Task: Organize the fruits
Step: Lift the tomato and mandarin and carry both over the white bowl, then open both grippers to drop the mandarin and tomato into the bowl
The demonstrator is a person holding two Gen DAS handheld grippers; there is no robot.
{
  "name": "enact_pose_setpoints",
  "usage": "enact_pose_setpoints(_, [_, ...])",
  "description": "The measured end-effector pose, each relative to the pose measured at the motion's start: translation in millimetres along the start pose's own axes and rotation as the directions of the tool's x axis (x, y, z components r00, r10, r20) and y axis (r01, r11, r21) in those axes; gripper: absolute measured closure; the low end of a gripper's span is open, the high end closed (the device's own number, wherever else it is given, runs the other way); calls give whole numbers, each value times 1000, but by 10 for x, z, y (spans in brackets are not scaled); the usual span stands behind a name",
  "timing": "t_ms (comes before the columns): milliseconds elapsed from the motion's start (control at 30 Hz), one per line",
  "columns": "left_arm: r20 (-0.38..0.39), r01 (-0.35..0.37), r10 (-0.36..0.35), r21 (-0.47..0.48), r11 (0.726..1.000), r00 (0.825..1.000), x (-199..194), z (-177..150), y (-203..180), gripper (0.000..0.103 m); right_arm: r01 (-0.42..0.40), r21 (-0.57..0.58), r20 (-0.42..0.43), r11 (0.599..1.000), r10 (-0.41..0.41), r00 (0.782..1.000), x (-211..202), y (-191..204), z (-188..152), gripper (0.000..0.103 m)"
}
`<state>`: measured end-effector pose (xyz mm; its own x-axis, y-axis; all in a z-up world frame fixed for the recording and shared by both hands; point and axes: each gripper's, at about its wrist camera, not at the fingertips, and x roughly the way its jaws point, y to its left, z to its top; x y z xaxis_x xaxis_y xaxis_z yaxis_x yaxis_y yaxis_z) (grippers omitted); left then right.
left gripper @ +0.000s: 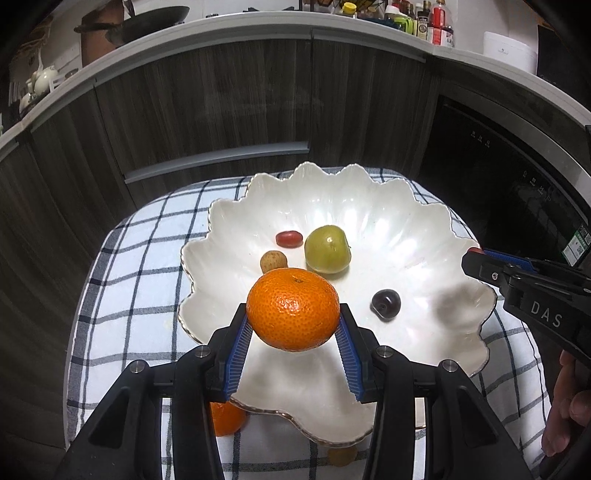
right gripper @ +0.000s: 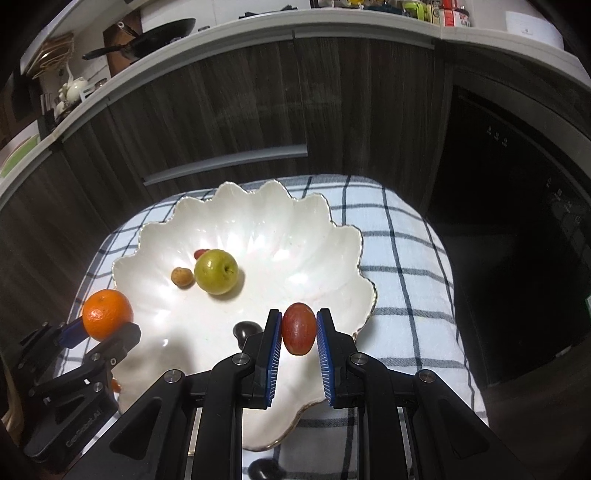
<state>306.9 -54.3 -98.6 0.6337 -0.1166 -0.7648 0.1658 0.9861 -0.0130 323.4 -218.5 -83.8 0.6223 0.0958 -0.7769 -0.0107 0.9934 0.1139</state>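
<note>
Two fruits poised over the scalloped bowl [left gripper: 388,206]
Left gripper [left gripper: 293,325] pinches a mandarin [left gripper: 293,308], right gripper [right gripper: 298,330] a red grape [right gripper: 298,328]; four fruits lie inside, others wait near.

Dark wood-grain cabinets [left gripper: 229,99] under pale countertop [left gripper: 258,22]; wok [right gripper: 155,37], bottles [left gripper: 436,22]; black appliance [left gripper: 517,177] at right.

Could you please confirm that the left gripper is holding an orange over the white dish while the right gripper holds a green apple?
Not quite: the right gripper holds a reddish oval fruit, as the right wrist view shows. The green apple already lies in the white dish. The left gripper does hold the orange over it.
</note>
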Motion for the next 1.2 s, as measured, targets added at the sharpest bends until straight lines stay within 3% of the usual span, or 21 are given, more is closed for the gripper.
enact_pose_setpoints(233, [-31,-5,5,-5,1000,1000,64,-25,-12,57,15,5,-21,1000,-15,1000,76,-30,-11,82])
enact_pose_setpoints(300, [-30,-10,10,-8,1000,1000,57,-24,-14,49,19,5,-25,1000,-19,1000,76,-33,-3,81])
enact_pose_setpoints(367, [-6,-13,13,-7,1000,1000,5,-13,-19,38,19,-1,-25,1000,-19,999,64,-28,8,72])
enact_pose_setpoints(433, [11,-15,15,-7,1000,1000,-45,5,-23,32,35,-11,-13,999,-36,999,34,-23,14,55])
enact_pose_setpoints(533, [20,-15,15,-9,1000,1000,-97,35,-24,29,33,5,19,999,-34,999,-54,-49,26,42])
enact_pose_setpoints(700, [44,-26,27,-15,1000,999,-211,48,-30,15,38,27,64,999,-40,997,-209,-63,49,28])
enact_pose_setpoints(1200, [97,-39,41,-23,999,994,-551,32,-33,11,53,27,115,998,-56,992,-574,-31,-9,26])
